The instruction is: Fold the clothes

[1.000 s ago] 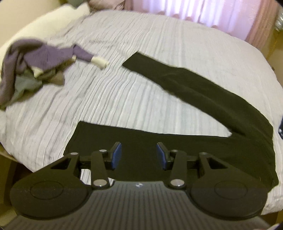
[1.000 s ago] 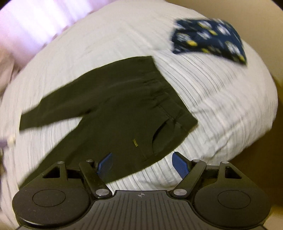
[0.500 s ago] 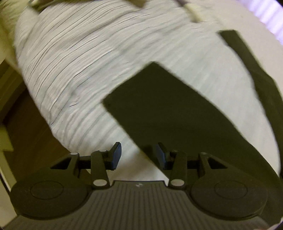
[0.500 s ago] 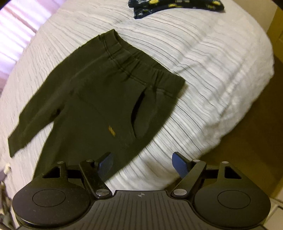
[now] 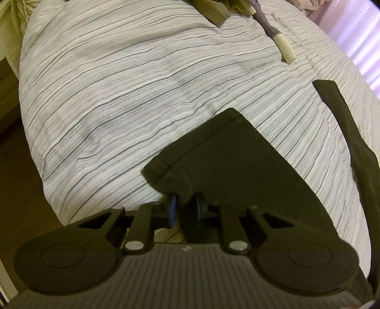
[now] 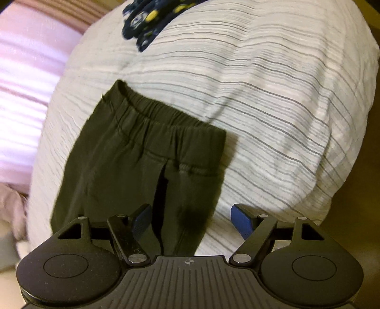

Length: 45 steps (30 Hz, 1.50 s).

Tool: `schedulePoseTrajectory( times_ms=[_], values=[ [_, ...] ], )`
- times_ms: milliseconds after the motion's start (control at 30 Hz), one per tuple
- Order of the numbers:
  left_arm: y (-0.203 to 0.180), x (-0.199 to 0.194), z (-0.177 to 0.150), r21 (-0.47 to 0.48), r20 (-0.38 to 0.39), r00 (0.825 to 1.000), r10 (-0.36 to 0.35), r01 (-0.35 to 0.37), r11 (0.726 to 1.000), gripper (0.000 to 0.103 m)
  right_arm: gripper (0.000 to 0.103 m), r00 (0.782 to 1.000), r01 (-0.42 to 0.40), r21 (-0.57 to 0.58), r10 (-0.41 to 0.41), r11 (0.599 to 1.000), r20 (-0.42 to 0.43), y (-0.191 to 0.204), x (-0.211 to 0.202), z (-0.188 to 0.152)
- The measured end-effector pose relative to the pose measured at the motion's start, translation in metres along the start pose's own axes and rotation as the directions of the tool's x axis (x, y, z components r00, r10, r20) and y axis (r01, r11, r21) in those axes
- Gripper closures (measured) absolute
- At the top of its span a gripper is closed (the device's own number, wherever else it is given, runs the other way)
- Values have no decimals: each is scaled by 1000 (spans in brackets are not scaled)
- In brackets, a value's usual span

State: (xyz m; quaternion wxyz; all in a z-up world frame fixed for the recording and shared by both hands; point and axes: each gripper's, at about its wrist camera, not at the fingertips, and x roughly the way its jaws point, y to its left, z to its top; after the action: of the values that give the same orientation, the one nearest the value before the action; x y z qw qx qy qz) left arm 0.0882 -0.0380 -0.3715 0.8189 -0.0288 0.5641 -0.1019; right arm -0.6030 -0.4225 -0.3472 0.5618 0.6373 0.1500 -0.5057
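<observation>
**A:** Trousers (image 5: 237, 171) lay flat and dark on the striped bedspread (image 5: 118, 95), one leg hem at lower centre of my left view, the waistband (image 6: 166, 123) mid-frame in my right view.

**B:** And your claws?

**A:** My left gripper (image 5: 186, 206) was closing its jaws with the hem's edge between them. My right gripper (image 6: 191, 219) was spread wide over the pocket side, holding nothing.

**B:** Which step, then?

**A:** I judged it the first pickup. Next the right needed to pinch the waistband side so both could carry that leg over the other.

**B:** The room?

**A:** Pink curtains (image 6: 21, 71) at left, a patterned navy garment (image 6: 147, 16) at top, loose clothes (image 5: 237, 9) along the top edge.
</observation>
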Motion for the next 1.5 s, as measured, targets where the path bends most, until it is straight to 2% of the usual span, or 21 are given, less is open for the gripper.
schedulePoseTrajectory(
  times_ms=[133, 167, 233, 333, 400, 533, 567, 600, 633, 667, 767, 867, 967, 1067, 1133, 1200, 1300, 1333, 1400, 1433, 1500],
  values=[
    [-9, -1, -1, 56, 17, 1000, 19, -20, 998, 95, 27, 997, -69, 19, 68, 997, 29, -5, 7, 11],
    [-11, -1, 0, 64, 18, 1000, 22, -24, 998, 96, 35, 997, -76, 23, 76, 997, 28, -4, 11, 14],
    [-12, -8, 2, 80, 42, 999, 5, -8, 997, 97, 89, 1000, -11, 20, 11, 1000, -7, -3, 21, 21],
    [-12, -27, 7, 119, 118, 991, -60, 46, 992, 97, 92, 999, -35, -48, 36, 998, 25, 3, 10, 22],
    [-13, -27, 6, 191, 135, 989, -58, 31, 981, 95, 93, 998, -43, -57, 46, 997, 52, 1, -4, 20],
    [-26, -6, -7, 335, 81, 993, 86, -109, 936, 91, 89, 999, 49, -91, -50, 995, -14, 1, 10, 20],
    [-27, -12, -7, 340, 93, 992, 86, -113, 933, 90, 84, 996, 77, -125, -81, 989, -24, 8, 11, 22],
    [-29, -18, -7, 345, 105, 991, 86, -117, 931, 90, 61, 993, 108, -169, -114, 980, -27, 16, 10, 24],
    [-30, -24, -7, 349, 117, 989, 87, -123, 929, 85, 46, 985, 166, -231, -174, 959, -13, 26, 6, 25],
    [-32, -31, -6, 342, 126, 987, 101, -139, 930, 80, 46, 974, 224, -304, -227, 926, 24, 37, -2, 25],
    [-39, -52, -3, 318, 151, 978, 144, -186, 930, 78, 46, 934, 357, -444, -328, 822, 144, 62, -19, 22],
    [-61, -65, -7, 353, 191, 961, 202, -259, 899, 78, 46, 937, 350, -496, -286, 795, 202, 83, -24, 23],
    [-78, -63, -4, 389, 206, 948, 243, -307, 868, 78, 46, 963, 268, -526, -209, 807, 169, 105, -4, 28],
    [-73, -51, 10, 368, 199, 910, 363, -413, 833, 78, 46, 974, 227, -571, -183, 789, 134, 124, 28, 31],
    [-70, -48, 24, 281, 181, 882, 434, -470, 837, 83, 46, 978, 208, -573, -172, 793, 117, 131, 41, 34],
    [-88, -53, 37, 267, 188, 929, 318, -360, 894, 83, 46, 982, 187, -566, -150, 803, 113, 130, 50, 41],
    [-149, -45, 46, 424, 187, 974, 129, -198, 884, 83, 46, 983, 185, -576, -153, 796, 105, 142, 67, 58],
    [-178, -38, 49, 496, 162, 986, 37, -114, 861, 83, 46, 983, 185, -580, -154, 793, 102, 146, 72, 63],
    [-230, -24, 51, 596, 95, 989, -111, 33, 803, 82, 46, 988, 154, -610, -134, 777, 79, 159, 87, 80],
    [-257, -17, 50, 642, 51, 982, -182, 108, 759, 82, 46, 991, 132, -630, -121, 765, 61, 167, 96, 89],
    [-316, 1, 45, 729, -54, 953, -298, 241, 640, 82, 46, 994, 87, -689, -106, 720, 15, 186, 113, 100]
  ],
)
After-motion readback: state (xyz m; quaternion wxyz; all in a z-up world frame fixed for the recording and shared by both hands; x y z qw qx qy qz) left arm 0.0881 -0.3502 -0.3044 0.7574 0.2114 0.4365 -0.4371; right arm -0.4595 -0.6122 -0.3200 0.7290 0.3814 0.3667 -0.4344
